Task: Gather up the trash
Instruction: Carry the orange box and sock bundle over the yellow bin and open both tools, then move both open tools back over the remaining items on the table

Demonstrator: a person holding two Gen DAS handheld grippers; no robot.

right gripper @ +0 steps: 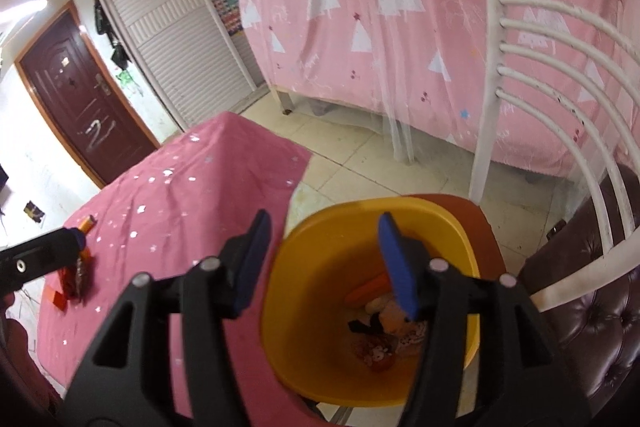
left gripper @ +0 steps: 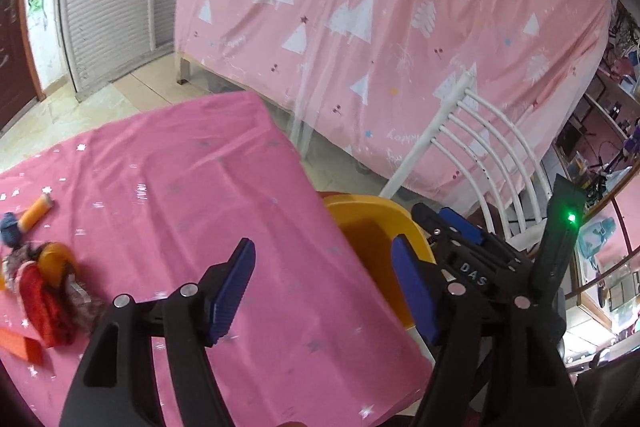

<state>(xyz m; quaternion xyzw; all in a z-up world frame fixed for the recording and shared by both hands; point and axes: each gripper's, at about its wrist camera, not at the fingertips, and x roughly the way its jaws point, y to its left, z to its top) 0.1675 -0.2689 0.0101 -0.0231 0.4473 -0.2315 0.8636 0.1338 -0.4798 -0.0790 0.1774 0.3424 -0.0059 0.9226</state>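
Over the yellow bin [right gripper: 320,247], right tool [right gripper: 326,263] agape, empty, left tool [left gripper: 324,291] likewise.

Scraps [right gripper: 384,331] in yellow bin [right gripper: 320,307]

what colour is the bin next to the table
Yellow-orange bin, clearest in the right wrist view.

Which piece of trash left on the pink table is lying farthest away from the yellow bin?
The blue scrap at the table's far left edge. The orange tube beside it and the red bundle lie slightly closer to the yellow bin.
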